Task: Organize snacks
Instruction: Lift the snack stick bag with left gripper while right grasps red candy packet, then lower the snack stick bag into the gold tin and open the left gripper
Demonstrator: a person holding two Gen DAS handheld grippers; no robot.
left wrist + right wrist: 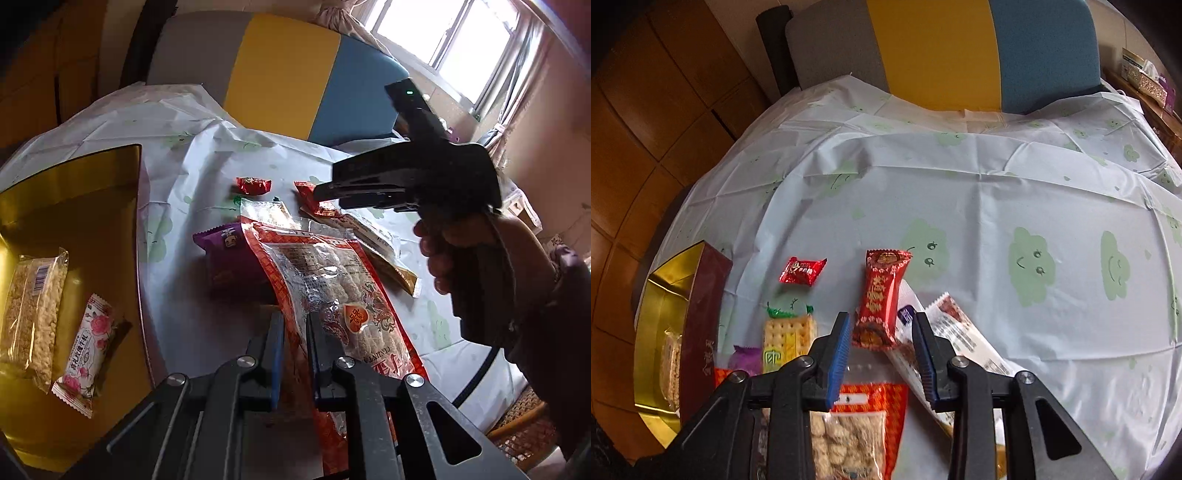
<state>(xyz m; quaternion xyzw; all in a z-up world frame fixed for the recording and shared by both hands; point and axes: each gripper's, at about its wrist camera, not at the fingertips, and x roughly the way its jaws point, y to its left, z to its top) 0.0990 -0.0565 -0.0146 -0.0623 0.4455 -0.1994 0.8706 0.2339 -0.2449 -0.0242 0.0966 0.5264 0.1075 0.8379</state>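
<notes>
gripping the big red snack bag near its bottom edge, our left claw is clenched on it; its long axis runs away from us over the desk. the gold box lies just to the left, so we judge that arm nearer. our right claw hangs released above the red candy. a pale cloud-print cloth covers the desk, window behind.

A red-bordered clear snack bag lies tilted among wrapped snacks, beside a gold box holding 2 packets.
</notes>
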